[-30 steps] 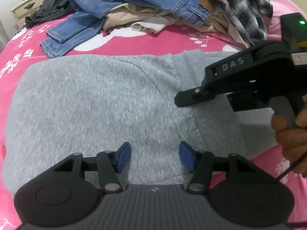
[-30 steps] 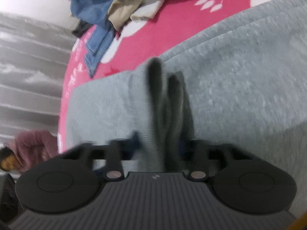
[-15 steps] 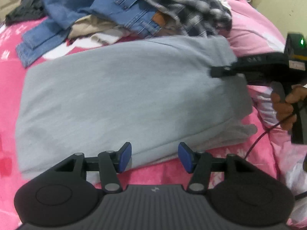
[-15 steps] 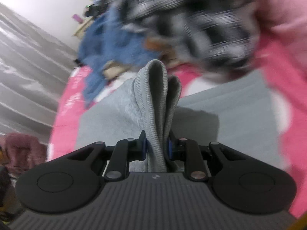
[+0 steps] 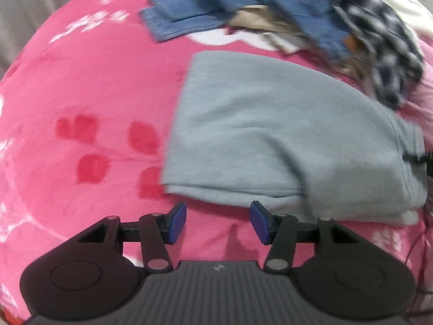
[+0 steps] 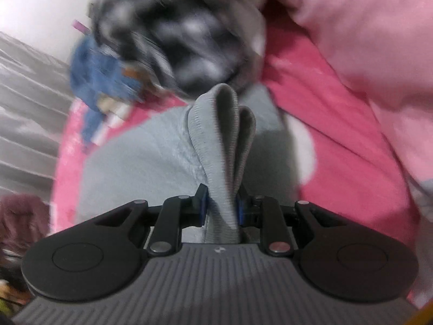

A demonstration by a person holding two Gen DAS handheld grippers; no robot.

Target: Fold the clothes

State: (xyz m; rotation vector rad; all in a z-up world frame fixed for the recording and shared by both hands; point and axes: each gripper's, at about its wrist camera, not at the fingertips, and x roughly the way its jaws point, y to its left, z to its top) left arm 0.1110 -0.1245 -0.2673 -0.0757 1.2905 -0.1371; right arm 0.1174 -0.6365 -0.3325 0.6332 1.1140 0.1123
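Left view only: the whole grey garment point(image 5: 284, 135), folded into 1 rough rectangle on the pink bed point(image 5: 81, 94); its near edge shows stacked layers, and a lighter layer sticks out at the near right corner.
Right view only: a ribbed grey hem point(image 6: 222, 146) standing up in 2 loops out of the right gripper point(image 6: 220, 208); also a pale pink cover point(image 6: 365, 40) at the far right and a maroon heap point(image 6: 21, 216) past the bed's left edge.
Left gripper: the left gripper point(image 5: 217, 220) hangs over bare bed just short of the garment's near edge, its 2 blue-padded fingers point(image 5: 177, 218) wide apart with nothing between them.
Right gripper: its 2 fingers are pinched narrow on the ribbed hem, blue pads pressed to either side of the cloth.
Garment's place: right of the bed's middle in the left view, well apart from the left edge, its far right corner near the pile.
Pile: 1 heap along the far edge, seen in both views, blurred in the right; it holds blue jeans point(image 5: 230, 8), 1 black-and-white plaid piece point(image 5: 379, 54) and some beige cloth point(image 5: 265, 21).
Count: 2 grippers, 1 grey garment, 1 pile.
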